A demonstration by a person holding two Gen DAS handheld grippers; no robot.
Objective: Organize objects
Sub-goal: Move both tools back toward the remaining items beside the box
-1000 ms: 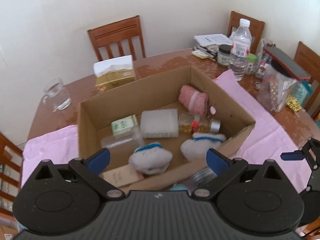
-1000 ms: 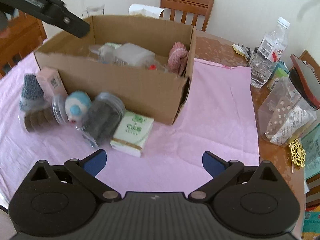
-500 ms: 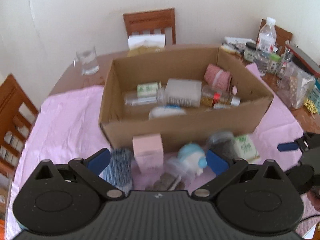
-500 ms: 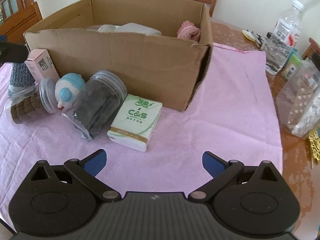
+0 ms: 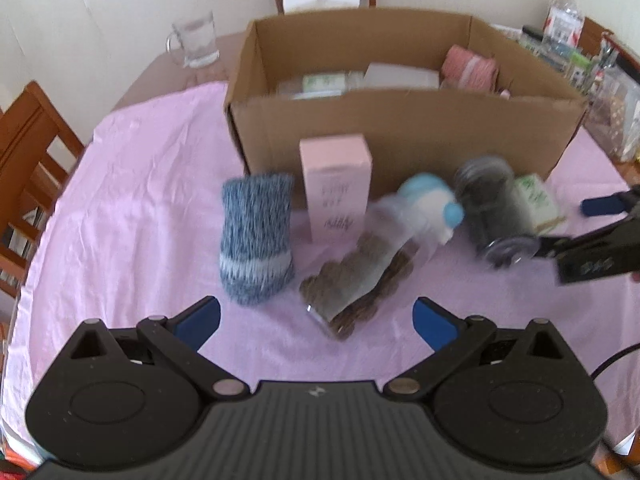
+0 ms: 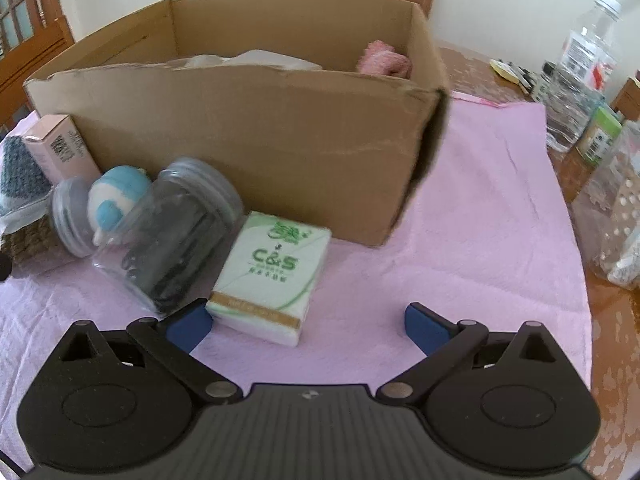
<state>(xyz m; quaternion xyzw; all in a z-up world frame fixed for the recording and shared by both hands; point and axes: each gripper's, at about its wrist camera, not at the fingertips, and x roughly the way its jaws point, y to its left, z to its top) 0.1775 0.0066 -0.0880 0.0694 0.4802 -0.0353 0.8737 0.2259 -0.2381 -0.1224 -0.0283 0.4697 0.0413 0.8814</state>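
Both grippers are spread wide and hold nothing. The left gripper (image 5: 316, 316) hangs above the pink cloth (image 5: 132, 184), near a blue knitted sock roll (image 5: 256, 240) and a cookie pack (image 5: 356, 280). The right gripper (image 6: 306, 322) is low before the C&S tissue pack (image 6: 272, 272) and a clear jar (image 6: 168, 236), which lie in front of the cardboard box (image 6: 256, 152).

Bare pink cloth (image 6: 460, 240) right of tissue pack (image 6: 272, 272) — jar (image 6: 172, 232), box (image 6: 248, 132) crowd left
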